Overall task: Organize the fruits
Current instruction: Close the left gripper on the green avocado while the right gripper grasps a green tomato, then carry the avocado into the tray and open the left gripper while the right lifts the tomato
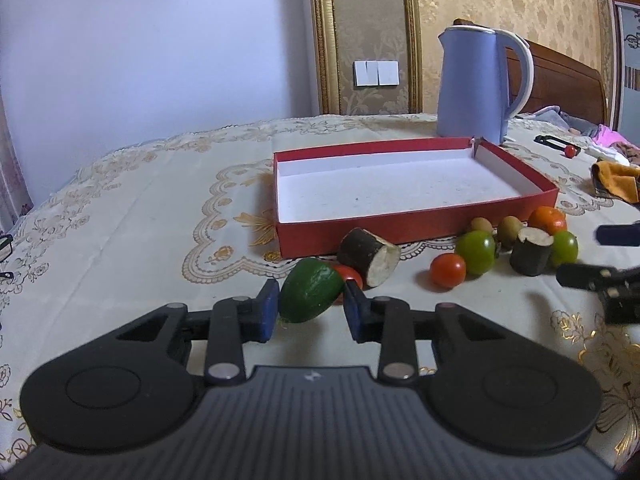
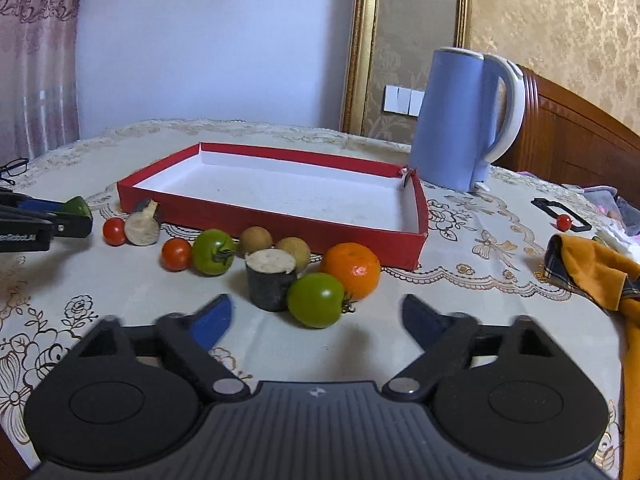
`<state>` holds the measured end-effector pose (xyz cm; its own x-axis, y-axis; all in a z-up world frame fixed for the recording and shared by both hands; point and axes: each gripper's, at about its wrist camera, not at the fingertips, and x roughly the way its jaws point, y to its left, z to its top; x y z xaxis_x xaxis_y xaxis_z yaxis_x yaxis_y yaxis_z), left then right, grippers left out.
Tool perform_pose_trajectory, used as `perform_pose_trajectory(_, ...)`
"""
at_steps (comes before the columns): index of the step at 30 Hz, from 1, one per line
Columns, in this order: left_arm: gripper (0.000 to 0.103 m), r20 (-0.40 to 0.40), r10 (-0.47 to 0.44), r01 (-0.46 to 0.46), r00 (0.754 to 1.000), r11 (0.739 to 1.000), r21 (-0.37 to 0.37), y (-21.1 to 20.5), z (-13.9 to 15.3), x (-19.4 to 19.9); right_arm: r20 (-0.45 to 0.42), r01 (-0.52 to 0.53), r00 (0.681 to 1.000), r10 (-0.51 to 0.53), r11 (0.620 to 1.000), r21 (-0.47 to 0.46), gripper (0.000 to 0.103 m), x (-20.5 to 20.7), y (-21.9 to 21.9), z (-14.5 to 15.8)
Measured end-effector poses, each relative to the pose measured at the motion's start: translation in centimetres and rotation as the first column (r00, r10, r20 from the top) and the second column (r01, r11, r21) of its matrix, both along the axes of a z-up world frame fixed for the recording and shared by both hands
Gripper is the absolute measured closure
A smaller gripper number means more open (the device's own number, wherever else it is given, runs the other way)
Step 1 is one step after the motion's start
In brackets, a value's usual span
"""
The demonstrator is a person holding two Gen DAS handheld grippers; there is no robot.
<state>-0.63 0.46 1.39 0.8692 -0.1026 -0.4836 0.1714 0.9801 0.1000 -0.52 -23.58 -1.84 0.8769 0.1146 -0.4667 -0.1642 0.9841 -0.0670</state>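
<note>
My left gripper [image 1: 311, 307] is shut on a green avocado [image 1: 310, 296], just in front of a red tomato [image 1: 351, 274] and a dark cut stem piece [image 1: 368, 257]. The empty red box [image 1: 416, 226] lies beyond them. My right gripper [image 2: 318, 318] is open and empty, just in front of a green tomato [image 2: 316, 299]. Behind it stand another dark stem piece [image 2: 270, 280], an orange [image 2: 352, 269], two kiwis [image 2: 256, 239], a second green tomato [image 2: 213, 251] and a red tomato [image 2: 176, 254]. The left gripper with the avocado [image 2: 78, 206] shows at the far left.
A blue kettle [image 2: 460, 120] stands behind the box's right corner. An orange cloth [image 2: 592, 268] lies at the right, with a small red tomato [image 2: 564, 222] on a black frame [image 2: 560, 212] beyond it. Glasses [image 2: 14, 168] lie at the far left.
</note>
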Motion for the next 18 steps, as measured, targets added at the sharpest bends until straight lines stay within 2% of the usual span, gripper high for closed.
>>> perform_pose_trajectory(2,0.071,0.0,-0.002,0.002,1.0,1.0,0.001,0.0,0.0,-0.1,-0.028,-0.005,1.0,0.005,1.0,0.0,0.043,0.6,-0.3,-0.1)
perform_pose_trajectory(5,0.071,0.003,-0.003,0.003,1.0,1.0,0.0,0.1,-0.1,-0.1,-0.059,-0.015,0.998,0.014,1.0,-0.017,0.051,1.2,-0.4,-0.4)
perform_pose_trajectory(10,0.071,0.007,-0.005,0.005,1.0,1.0,0.001,0.1,-0.2,-0.1,-0.068,-0.019,0.998,0.018,1.0,-0.013,0.051,2.0,-0.4,-0.5)
perform_pose_trajectory(15,0.071,0.013,-0.007,0.007,1.0,1.0,0.001,0.0,0.0,-0.3,-0.091,-0.057,0.994,0.057,0.998,-0.001,0.068,2.7,-0.2,-0.5)
perform_pose_trajectory(18,0.071,0.016,-0.01,0.01,1.0,1.0,-0.003,-0.1,0.3,-0.3,-0.09,-0.062,0.994,0.062,0.998,-0.001,0.068,2.6,-0.2,-0.5)
